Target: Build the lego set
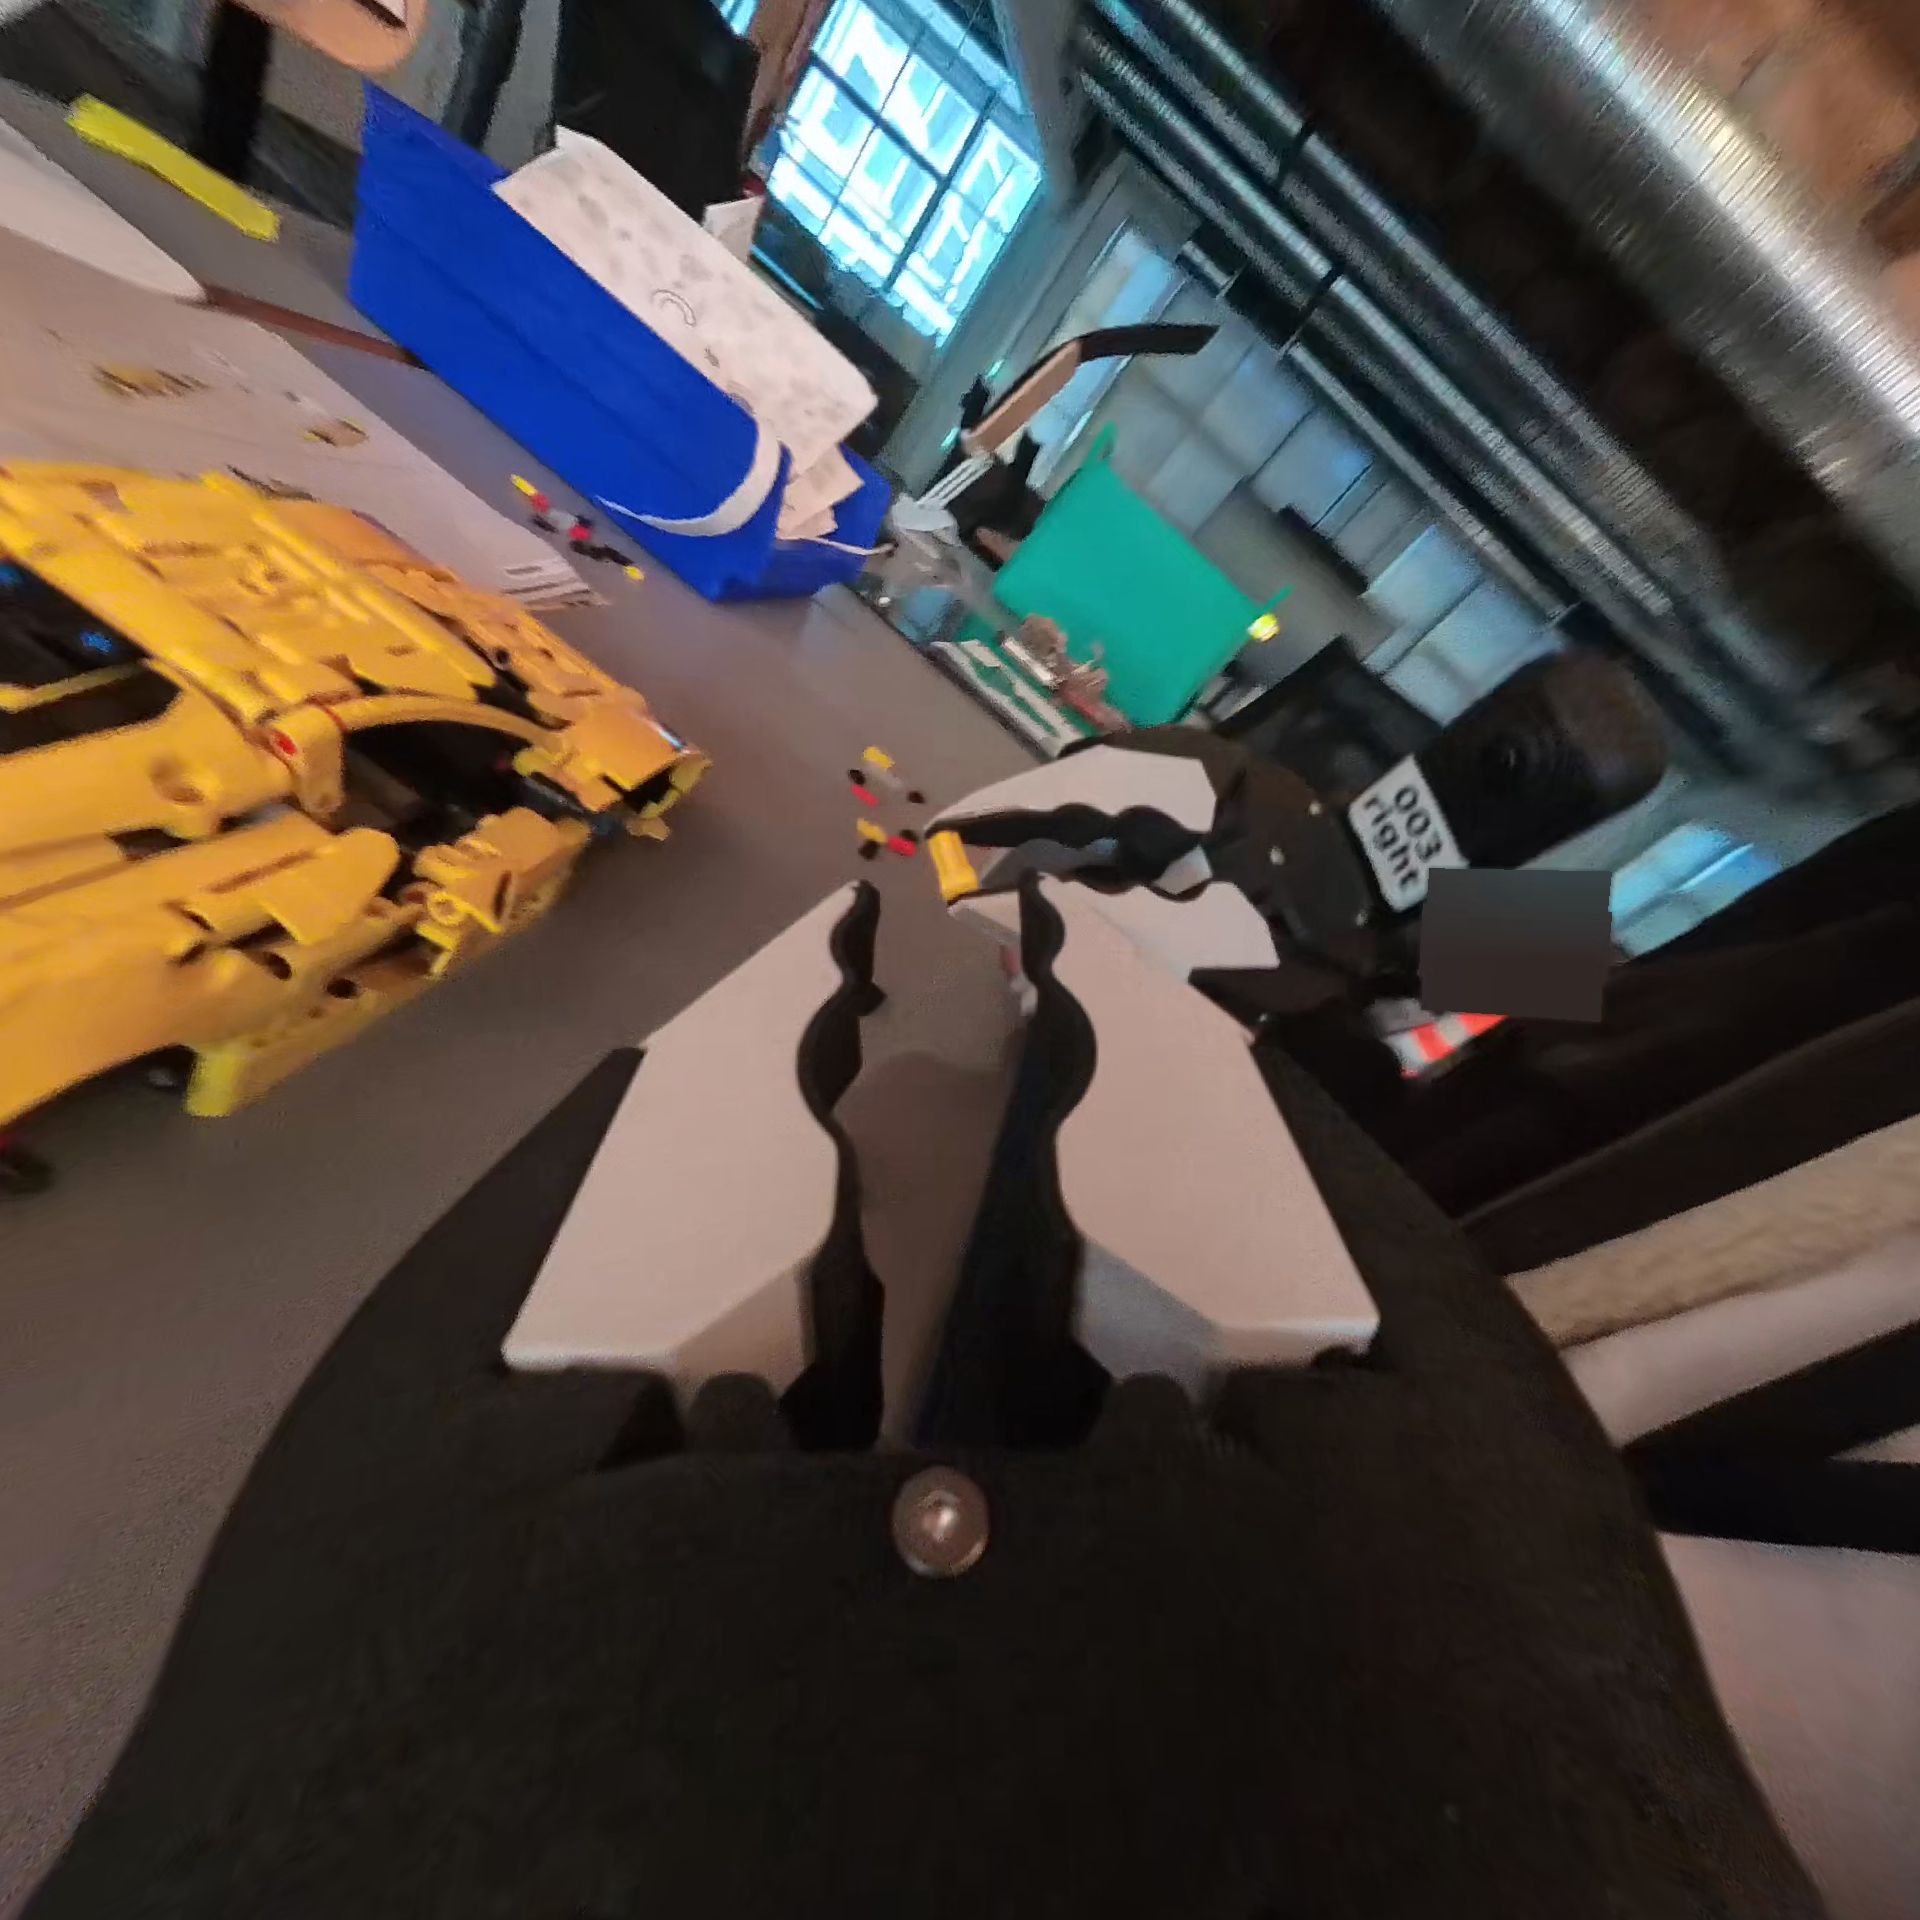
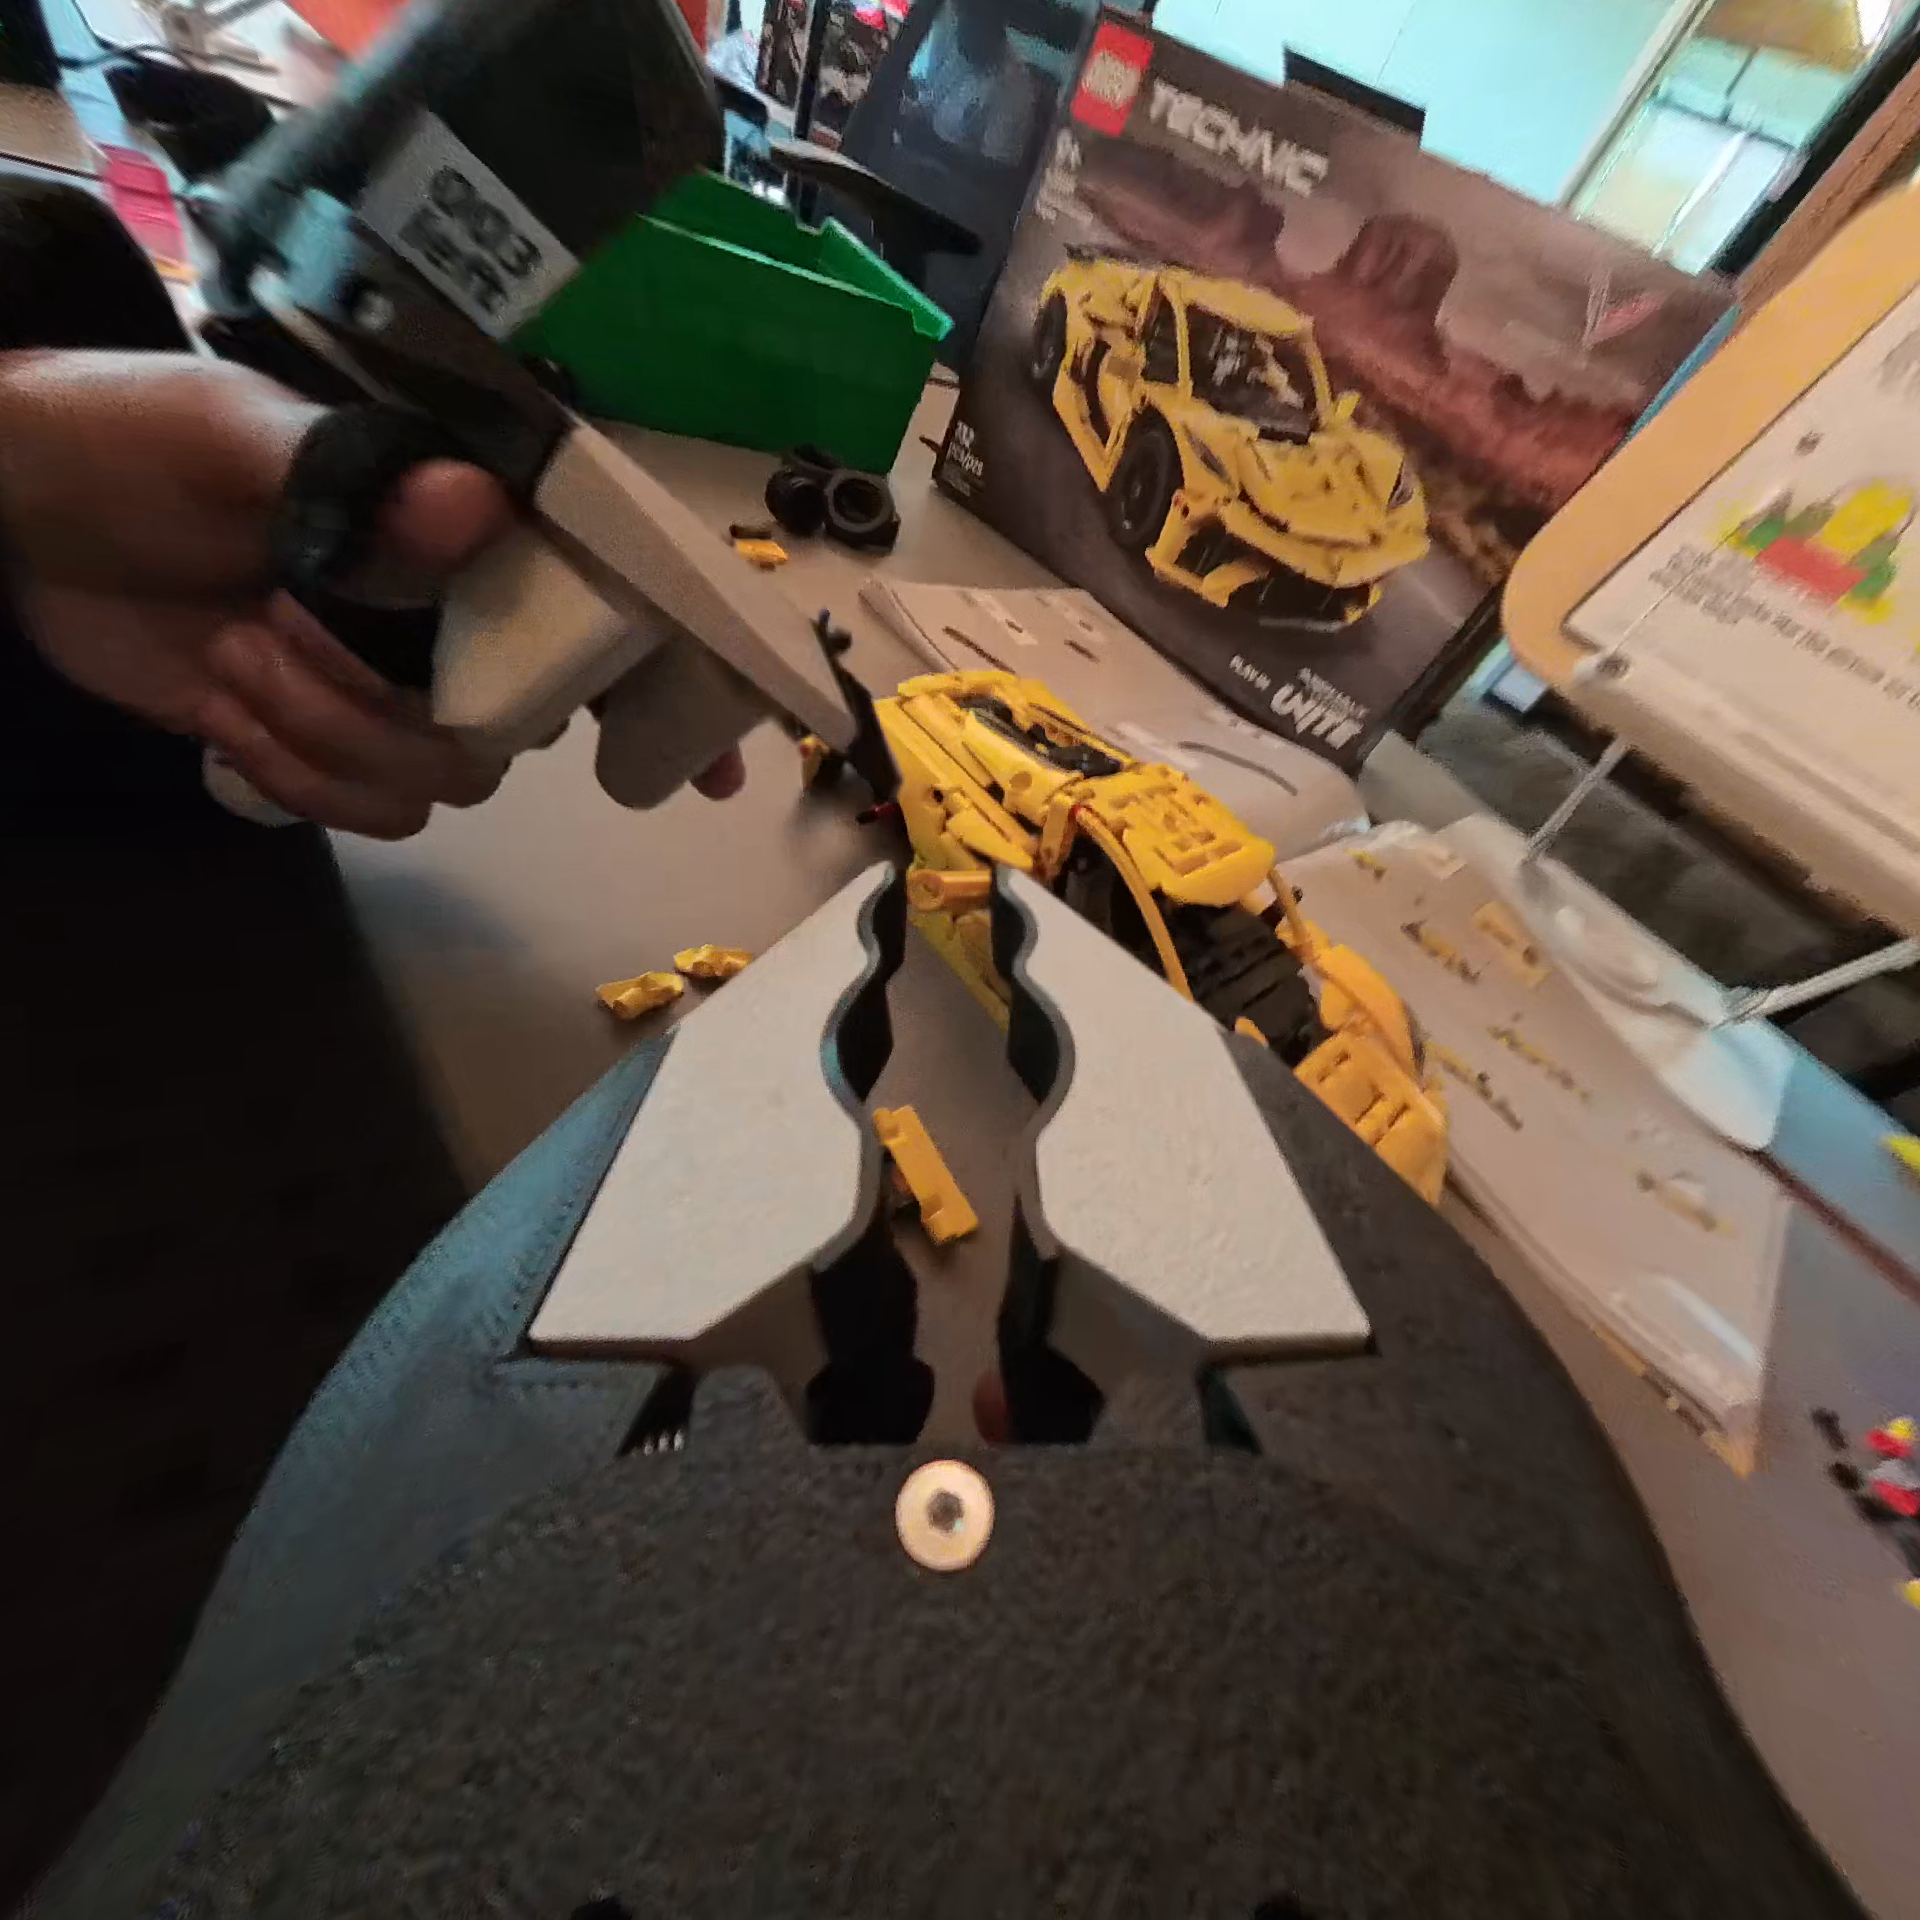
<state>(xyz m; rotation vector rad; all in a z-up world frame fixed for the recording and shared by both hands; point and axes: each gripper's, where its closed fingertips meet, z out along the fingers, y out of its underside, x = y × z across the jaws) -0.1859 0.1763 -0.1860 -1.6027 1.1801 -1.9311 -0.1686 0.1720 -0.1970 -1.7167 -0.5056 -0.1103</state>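
Observation:
The part-built yellow lego car (image 1: 312, 727) stands on the grey table and also shows in the right wrist view (image 2: 1143, 883). My right gripper (image 2: 943, 883) is shut on a small yellow lego piece (image 2: 948, 891) at its fingertips, held in the air just in front of the car's side. In the left wrist view the right gripper (image 1: 971, 860) holds this piece (image 1: 951, 864) right at my left gripper's tips. My left gripper (image 1: 943, 902) is open by a narrow gap and empty. A hand holds it in the right wrist view (image 2: 836, 665). Another yellow piece (image 2: 925, 1174) lies on the table under the right fingers.
The set's box (image 2: 1299, 416) stands behind the car, beside a green bin (image 2: 748, 343) and black tyres (image 2: 831, 504). Instruction pages (image 2: 1558, 1091) lie to the right. Loose small pieces (image 1: 883, 810) and yellow parts (image 2: 675, 977) lie on the table. A blue bin (image 1: 540, 343) stands further back. Both grippers' tips are close together, under 4 cm apart.

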